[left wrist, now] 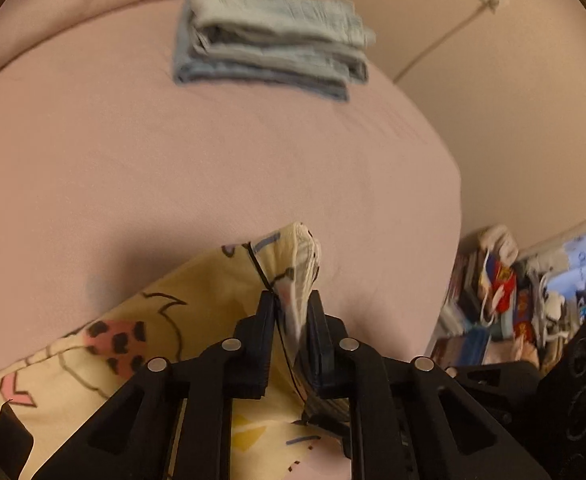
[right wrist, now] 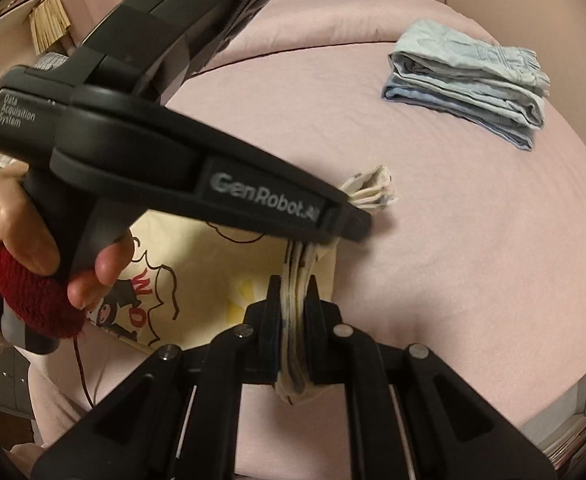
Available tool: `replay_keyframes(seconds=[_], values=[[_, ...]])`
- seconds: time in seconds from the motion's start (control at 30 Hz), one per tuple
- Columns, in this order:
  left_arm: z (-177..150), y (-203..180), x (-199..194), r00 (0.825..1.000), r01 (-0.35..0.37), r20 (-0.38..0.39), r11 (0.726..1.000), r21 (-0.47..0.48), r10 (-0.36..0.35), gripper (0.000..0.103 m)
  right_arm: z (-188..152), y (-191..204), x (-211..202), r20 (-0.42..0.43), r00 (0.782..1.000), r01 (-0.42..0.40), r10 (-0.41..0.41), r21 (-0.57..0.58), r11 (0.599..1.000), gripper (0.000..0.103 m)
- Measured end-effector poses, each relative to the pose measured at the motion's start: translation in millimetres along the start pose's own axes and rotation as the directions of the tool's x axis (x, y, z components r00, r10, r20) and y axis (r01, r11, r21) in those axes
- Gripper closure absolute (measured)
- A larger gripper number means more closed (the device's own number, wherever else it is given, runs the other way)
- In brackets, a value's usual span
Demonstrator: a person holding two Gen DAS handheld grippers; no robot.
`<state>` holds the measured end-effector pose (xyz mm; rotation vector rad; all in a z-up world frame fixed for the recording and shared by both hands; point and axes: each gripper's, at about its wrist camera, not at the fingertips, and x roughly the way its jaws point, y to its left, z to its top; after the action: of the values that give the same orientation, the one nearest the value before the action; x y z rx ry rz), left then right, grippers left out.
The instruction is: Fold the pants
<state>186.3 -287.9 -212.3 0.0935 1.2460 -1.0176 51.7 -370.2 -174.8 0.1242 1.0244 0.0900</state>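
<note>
Both grippers are biting cloth. From the left wrist, the left gripper (left wrist: 293, 304) has its fingers clamped on a bunched edge of the yellow printed pants (left wrist: 141, 332), which trail away down and to the left over the pink bed (left wrist: 213, 160). That view also catches a clutter of books and bags (left wrist: 501, 304) on the floor past the bed's edge, which the other camera misses.

From the right wrist, the right gripper (right wrist: 295, 292) is pinched tight on a thick wad of the pants' gathered edge. Only here do you see the left gripper's whole black body crossing the frame, the person's left hand (right wrist: 33, 240) wrapped round its handle, and the cartoon print.

Both views show a folded stack of pale blue garments (left wrist: 273, 36) resting well apart, further up the bed.
</note>
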Motion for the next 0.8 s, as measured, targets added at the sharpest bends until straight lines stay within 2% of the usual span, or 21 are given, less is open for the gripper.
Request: replay_keyframes(seconds=[0.2, 0.37, 0.63, 0.8], values=[[-15, 25, -64, 0.995, -0.011, 0.103, 1.0, -0.016, 0.013, 0.091, 14, 33, -17, 0.05, 0.998, -0.04, 0.042, -0.048, 0.998, 0.093], [-45, 63, -112, 0.984, -0.04, 0.17, 0.996, -0.075, 0.052, 0.091, 27, 86, -23, 0.07, 0.992, -0.096, 0.105, -0.128, 0.987, 0.093], [-102, 129, -144, 0.974, -0.061, 0.2, 0.976, -0.211, 0.104, 0.091, 24, 174, 8, 0.019, 0.979, -0.193, 0.202, -0.207, 0.959, 0.093], [-133, 161, -151, 0.973, -0.061, 0.197, 0.96, -0.275, 0.119, 0.091, 19, 213, 39, -0.027, 0.972, -0.232, 0.233, -0.237, 0.943, 0.093]])
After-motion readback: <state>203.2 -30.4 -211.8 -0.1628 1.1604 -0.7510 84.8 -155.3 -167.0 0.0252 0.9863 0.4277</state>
